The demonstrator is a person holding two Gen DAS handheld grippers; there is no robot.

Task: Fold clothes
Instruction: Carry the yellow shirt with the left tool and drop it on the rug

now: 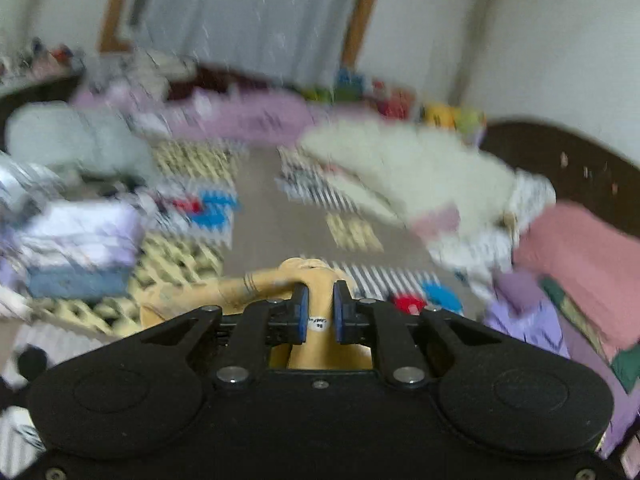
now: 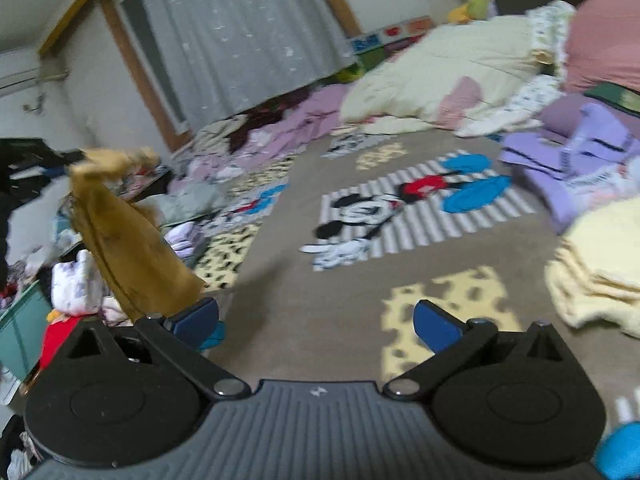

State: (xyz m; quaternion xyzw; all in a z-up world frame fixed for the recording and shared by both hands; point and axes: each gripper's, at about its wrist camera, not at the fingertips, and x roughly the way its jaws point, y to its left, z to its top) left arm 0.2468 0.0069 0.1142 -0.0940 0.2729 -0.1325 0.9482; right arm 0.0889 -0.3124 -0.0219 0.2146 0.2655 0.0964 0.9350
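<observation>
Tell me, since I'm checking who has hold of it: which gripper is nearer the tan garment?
Left. The left gripper has its jaws shut on the tan garment; the right gripper is open beside it, empty.

Bedroom, plain pale walls (image 2: 80, 92). Wood-framed window (image 2: 132, 52) at upper left of the right wrist view, covered by a sheer grey curtain (image 2: 240, 32). Air-conditioner unit (image 2: 18, 74) at far left edge. Grey-brown bed cover (image 2: 320, 320) with cartoon-mouse print fills the centre. Dark curved headboard (image 1: 560, 160) at right of the left wrist view. Light dim, even.
</observation>
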